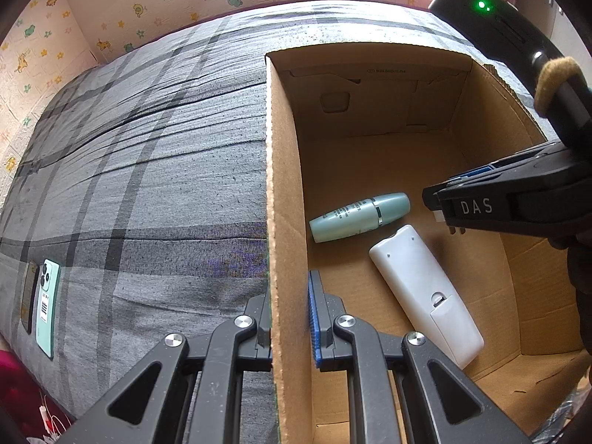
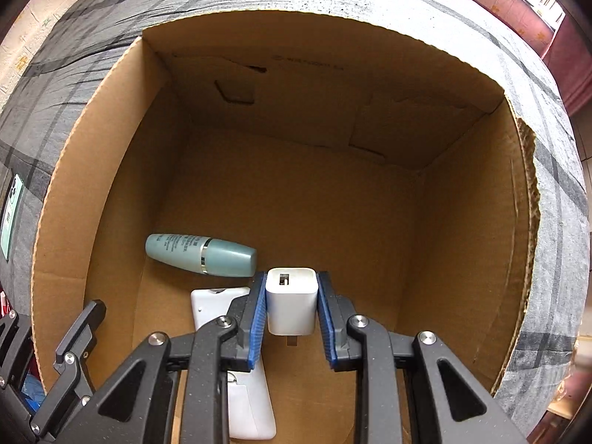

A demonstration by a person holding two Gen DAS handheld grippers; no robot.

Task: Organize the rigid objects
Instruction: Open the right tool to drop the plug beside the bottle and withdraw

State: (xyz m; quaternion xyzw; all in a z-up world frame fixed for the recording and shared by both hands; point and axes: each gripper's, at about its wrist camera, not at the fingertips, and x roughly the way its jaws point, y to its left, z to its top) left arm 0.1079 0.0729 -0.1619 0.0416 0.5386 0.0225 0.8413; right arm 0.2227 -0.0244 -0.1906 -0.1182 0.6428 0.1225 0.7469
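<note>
Gripped between blue pads, the white charger sits in the right gripper, hanging over the cardboard box floor. Better to lower it onto bare cardboard right of the remote and teal bottle before letting go. Left gripper clamps the box's left wall.

My left camera sits low at the cardboard box's left wall, facing along it, half over the bedspread. My right camera hangs close above the box, tilted down toward its far wall. Both catch the box floor with the teal bottle and white remote.
</note>
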